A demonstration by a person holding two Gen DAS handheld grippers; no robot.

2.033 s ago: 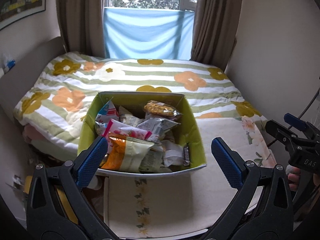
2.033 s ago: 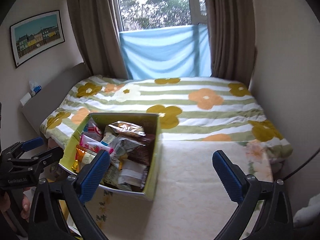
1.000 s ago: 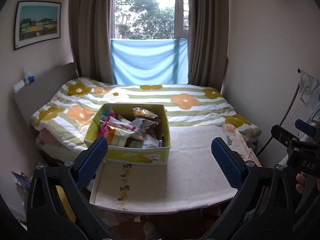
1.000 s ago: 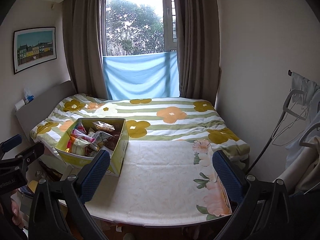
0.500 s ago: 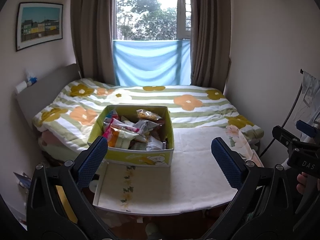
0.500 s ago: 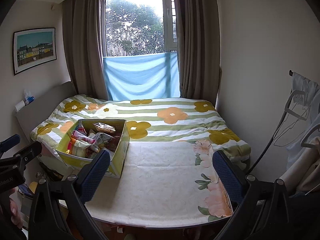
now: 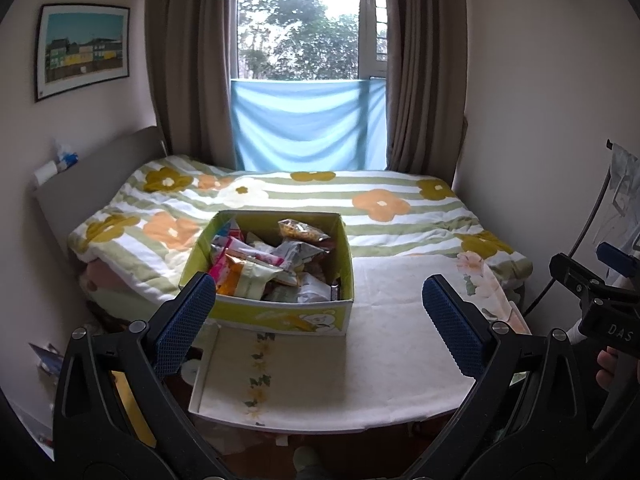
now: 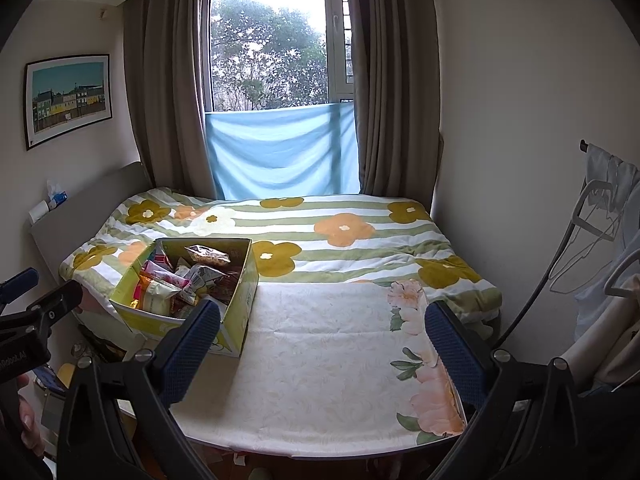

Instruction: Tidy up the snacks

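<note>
We list: green snack box (image 7: 280,316), heaped with packets (image 7: 256,276), at centre frame on the cloth-covered table (image 7: 392,344), far edge against the flowered bed (image 7: 360,196). Our left gripper (image 7: 318,310) and right gripper (image 8: 322,338): both spread wide, holding nothing.

Your left wrist view: box (image 7: 280,320) at frame centre, on table (image 7: 380,368) near its left edge | snack packets (image 7: 264,264) piled in box | bed (image 7: 360,208) behind table, upper centre | window (image 7: 308,24) behind bed, top centre | picture (image 7: 82,54) upper left on wall | your right wrist view: box (image 8: 240,308) centre-left.
</note>
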